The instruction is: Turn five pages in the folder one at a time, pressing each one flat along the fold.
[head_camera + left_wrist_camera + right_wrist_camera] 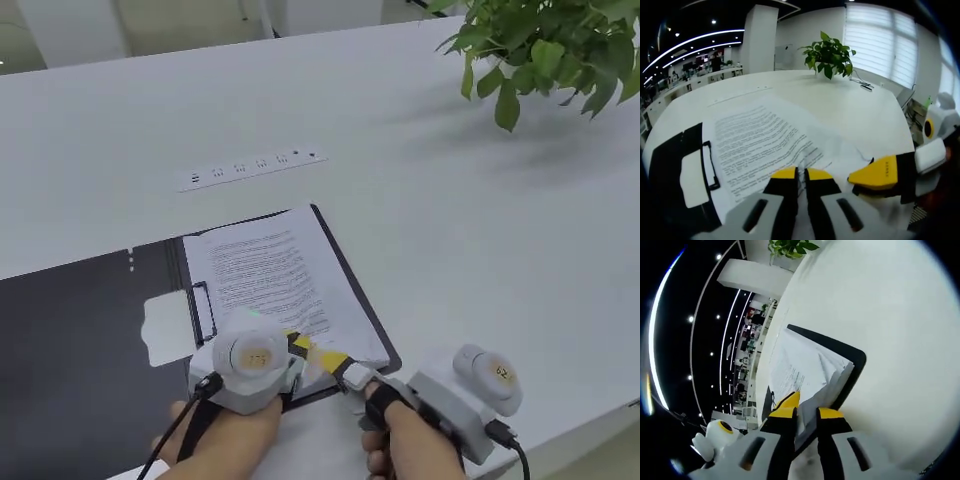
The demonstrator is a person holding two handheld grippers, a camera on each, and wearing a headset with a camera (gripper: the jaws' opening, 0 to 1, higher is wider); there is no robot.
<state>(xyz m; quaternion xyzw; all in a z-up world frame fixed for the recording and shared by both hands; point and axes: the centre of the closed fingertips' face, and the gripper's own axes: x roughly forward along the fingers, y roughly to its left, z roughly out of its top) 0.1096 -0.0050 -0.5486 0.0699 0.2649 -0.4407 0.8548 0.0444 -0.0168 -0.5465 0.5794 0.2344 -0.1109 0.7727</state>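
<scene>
An open black folder (pixel 80 340) lies on the white table, with a stack of printed pages (pixel 265 270) on its right half. My left gripper (pixel 303 348) rests at the bottom edge of the top page (pixel 760 140), its yellow-tipped jaws (pixel 801 175) shut with only a thin slit between them. From the right, my right gripper (pixel 348 368) reaches the stack's lower right corner. Its jaws (pixel 807 414) stand close together around the corner of the pages (pixel 805 365), whose edges fan up slightly there.
A metal clip (pixel 205 310) and a white label sit along the folder's fold. A white power strip (pixel 250 165) lies beyond the folder. A green potted plant (pixel 545 45) stands at the far right. Bare table (pixel 480 250) stretches right of the folder.
</scene>
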